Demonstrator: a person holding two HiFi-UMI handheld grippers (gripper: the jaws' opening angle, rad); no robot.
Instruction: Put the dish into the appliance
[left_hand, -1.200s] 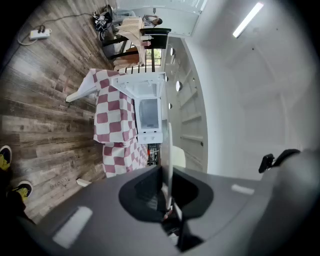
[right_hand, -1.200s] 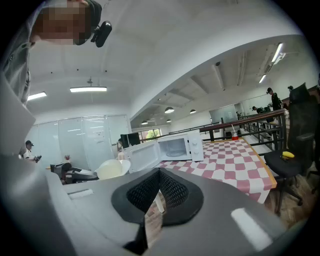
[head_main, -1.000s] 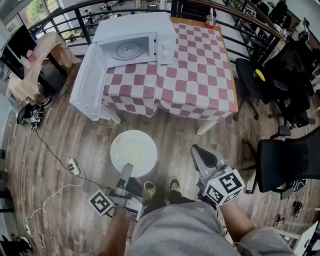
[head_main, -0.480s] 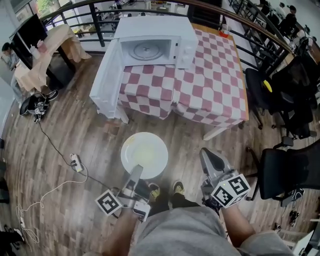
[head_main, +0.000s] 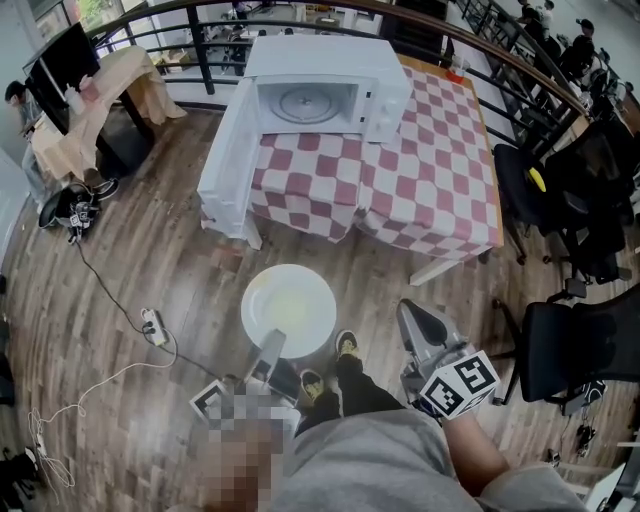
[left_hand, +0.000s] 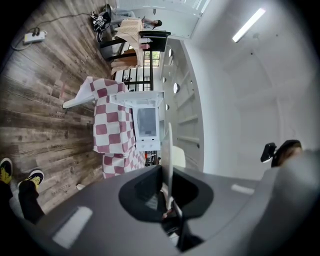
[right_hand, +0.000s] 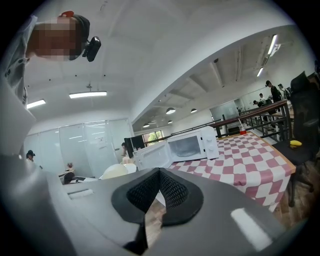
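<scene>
White plate (head_main: 289, 308) clenched by its rim in left gripper (head_main: 275, 345), well short of open microwave (head_main: 320, 72), right gripper (head_main: 418, 322) closed, empty.

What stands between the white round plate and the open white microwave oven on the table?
Nothing visible does. The left gripper holds the white round plate by its rim. Only bare wooden floor lies between it and the white microwave oven, whose door is swung fully aside.

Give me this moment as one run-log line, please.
left gripper: shut on plate rim | right gripper: shut, empty | microwave: door open | plate: not yet inside
</scene>
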